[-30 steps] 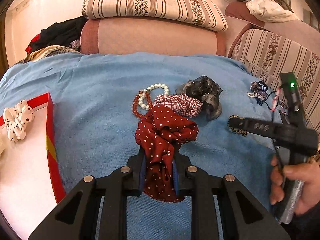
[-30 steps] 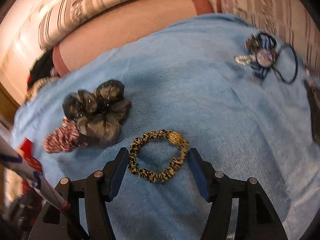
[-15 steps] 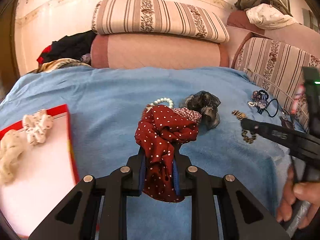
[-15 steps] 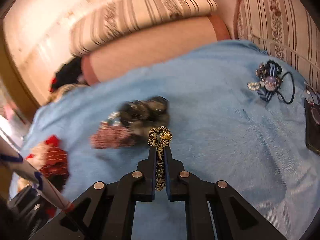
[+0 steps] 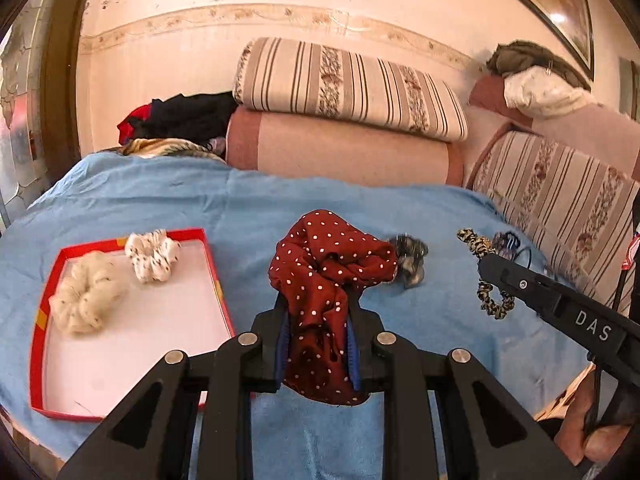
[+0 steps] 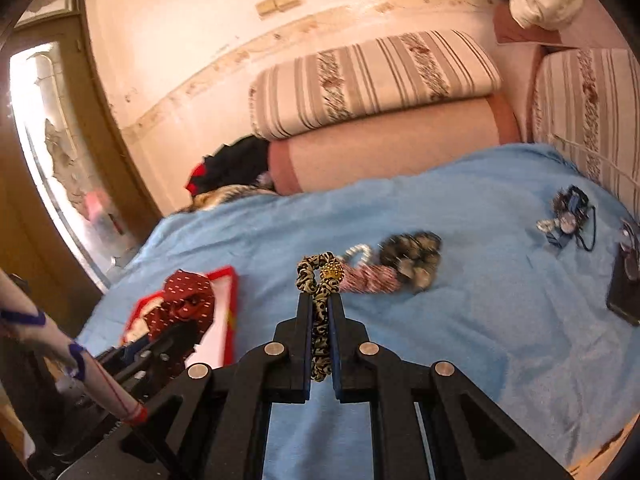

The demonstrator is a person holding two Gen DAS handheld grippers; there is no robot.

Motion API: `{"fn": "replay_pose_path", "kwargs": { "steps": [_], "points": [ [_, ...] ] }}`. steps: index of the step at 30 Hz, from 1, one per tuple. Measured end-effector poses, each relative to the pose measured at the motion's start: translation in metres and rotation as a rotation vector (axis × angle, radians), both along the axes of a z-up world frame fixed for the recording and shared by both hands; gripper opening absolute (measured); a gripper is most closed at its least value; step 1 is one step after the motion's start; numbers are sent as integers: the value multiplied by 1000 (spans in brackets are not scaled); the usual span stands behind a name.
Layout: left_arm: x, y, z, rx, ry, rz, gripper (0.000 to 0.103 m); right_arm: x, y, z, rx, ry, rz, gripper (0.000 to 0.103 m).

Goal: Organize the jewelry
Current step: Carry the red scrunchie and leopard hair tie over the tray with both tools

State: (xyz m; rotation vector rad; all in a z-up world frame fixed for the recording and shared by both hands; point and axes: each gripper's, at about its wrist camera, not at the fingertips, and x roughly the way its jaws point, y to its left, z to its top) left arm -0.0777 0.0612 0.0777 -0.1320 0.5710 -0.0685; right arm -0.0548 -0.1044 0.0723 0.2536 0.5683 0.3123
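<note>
My left gripper is shut on a dark red polka-dot scrunchie and holds it above the blue blanket, right of a red-rimmed white tray. The tray holds a cream scrunchie and a white dotted scrunchie. My right gripper is shut on a leopard-print scrunchie with a gold bead, lifted off the blanket; it also shows in the left wrist view. A grey-black scrunchie, a red checked scrunchie and a pearl bracelet lie on the blanket.
A tangle of hair ties and trinkets lies at the blanket's right side. A dark flat object lies near the right edge. Striped cushions and a pink bolster line the back. Dark clothes are piled back left.
My right gripper closed on the leopard scrunchie and lifted it. My left gripper rose with the red scrunchie and moved left, bringing the tray more fully into view.
</note>
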Motion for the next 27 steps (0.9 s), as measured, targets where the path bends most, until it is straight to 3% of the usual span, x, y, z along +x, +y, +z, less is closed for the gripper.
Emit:
{"fn": "replay_pose_path", "kwargs": {
  "steps": [4,9,15,20,27],
  "points": [
    [6,8,3,6,-15,37,22,6,12,3,-7,-26,9,8],
    [17,11,-17,-15,16,57,22,23,22,-24,-48,18,35,8],
    [38,-2,-27,-10,44,6,22,44,13,-36,-34,49,25,8],
    [38,-13,4,-15,10,-26,22,42,2,-20,-15,36,10,8],
    [7,-21,73,-17,-70,-34,23,6,-1,41,12,-73,30,8]
  ]
}}
